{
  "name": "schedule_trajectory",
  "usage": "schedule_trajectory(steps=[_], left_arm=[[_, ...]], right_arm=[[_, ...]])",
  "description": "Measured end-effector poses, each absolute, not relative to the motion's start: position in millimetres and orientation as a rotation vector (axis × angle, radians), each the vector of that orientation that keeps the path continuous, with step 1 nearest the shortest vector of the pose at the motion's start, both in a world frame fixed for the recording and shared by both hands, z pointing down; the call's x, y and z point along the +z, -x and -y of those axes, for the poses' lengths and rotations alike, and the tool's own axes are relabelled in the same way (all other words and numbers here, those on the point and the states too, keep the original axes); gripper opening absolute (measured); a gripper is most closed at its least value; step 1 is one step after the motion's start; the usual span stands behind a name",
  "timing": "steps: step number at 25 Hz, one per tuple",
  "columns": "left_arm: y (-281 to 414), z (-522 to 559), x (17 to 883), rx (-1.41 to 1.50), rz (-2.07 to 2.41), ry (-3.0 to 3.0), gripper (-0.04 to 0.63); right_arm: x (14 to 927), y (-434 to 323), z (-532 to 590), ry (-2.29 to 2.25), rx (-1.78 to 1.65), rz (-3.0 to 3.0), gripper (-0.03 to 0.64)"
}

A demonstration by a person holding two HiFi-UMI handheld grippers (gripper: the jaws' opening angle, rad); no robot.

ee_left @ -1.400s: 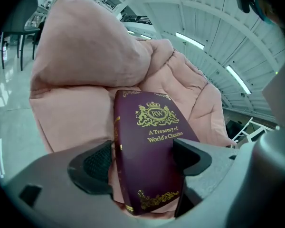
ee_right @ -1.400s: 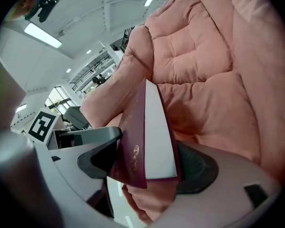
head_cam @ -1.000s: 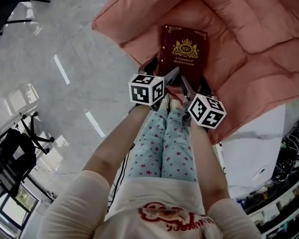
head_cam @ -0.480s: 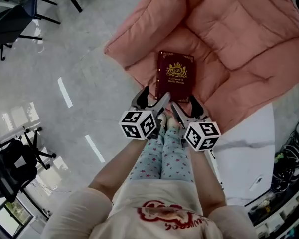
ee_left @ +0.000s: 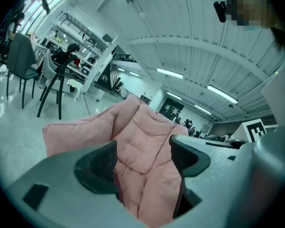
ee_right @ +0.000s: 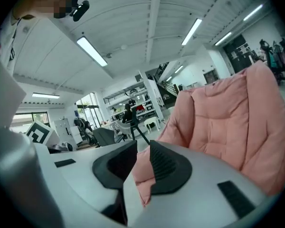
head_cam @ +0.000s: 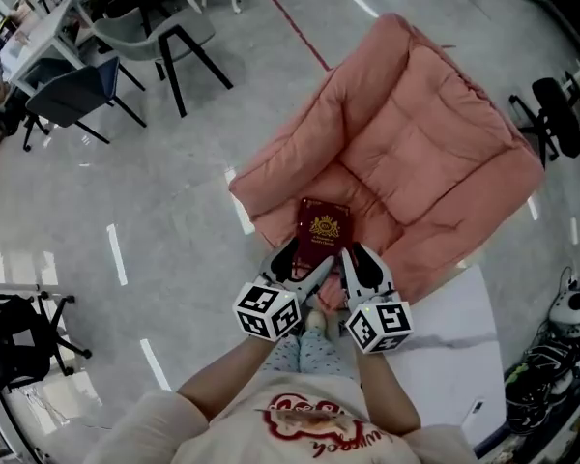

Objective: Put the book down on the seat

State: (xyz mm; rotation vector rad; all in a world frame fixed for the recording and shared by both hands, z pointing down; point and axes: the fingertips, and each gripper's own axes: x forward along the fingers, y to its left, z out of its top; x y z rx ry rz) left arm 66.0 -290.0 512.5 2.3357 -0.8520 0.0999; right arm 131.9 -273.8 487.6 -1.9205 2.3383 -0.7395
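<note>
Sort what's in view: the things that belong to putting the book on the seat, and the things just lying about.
Belongs to the job:
- book, already lying on the pink seat
- left gripper and right gripper, both empty; their jaws have just been closing

Just lying about:
- grey chair
- blue chair
- cables

Head view: book (head_cam: 321, 230) lower edge hidden behind jaws of left gripper (head_cam: 306, 258) and right gripper (head_cam: 360, 257). Cover print too small to read. Dark chair (head_cam: 14, 344) cut by left edge. Left gripper view: armchair (ee_left: 142, 141) seat hidden behind gripper body.
</note>
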Motion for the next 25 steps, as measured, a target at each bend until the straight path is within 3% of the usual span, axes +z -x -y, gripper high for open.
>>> schedule_trajectory(steps=[7, 10, 15, 18, 25], left_arm=[[-61, 278, 443, 0.017, 0.812, -2.452, 0.340], [-56, 271, 412, -0.035, 0.826, -2.495, 0.246], [-49, 266, 373, -0.095, 0.825, -2.561, 0.154], [-42, 265, 357, -0.124, 0.832, -2.593, 0.029], [-48, 244, 352, -0.153, 0.738, -2.617, 0.003]], right_arm=[[414, -110, 262, 1.892, -0.558, -2.406, 0.025], [390, -98, 253, 1.848, -0.510, -2.435, 0.017], [359, -84, 254, 1.791, -0.435, -2.449, 0.003], [340, -76, 257, 1.768, -0.368, -2.453, 0.002], [335, -71, 240, 1.787, -0.290, -2.419, 0.002]])
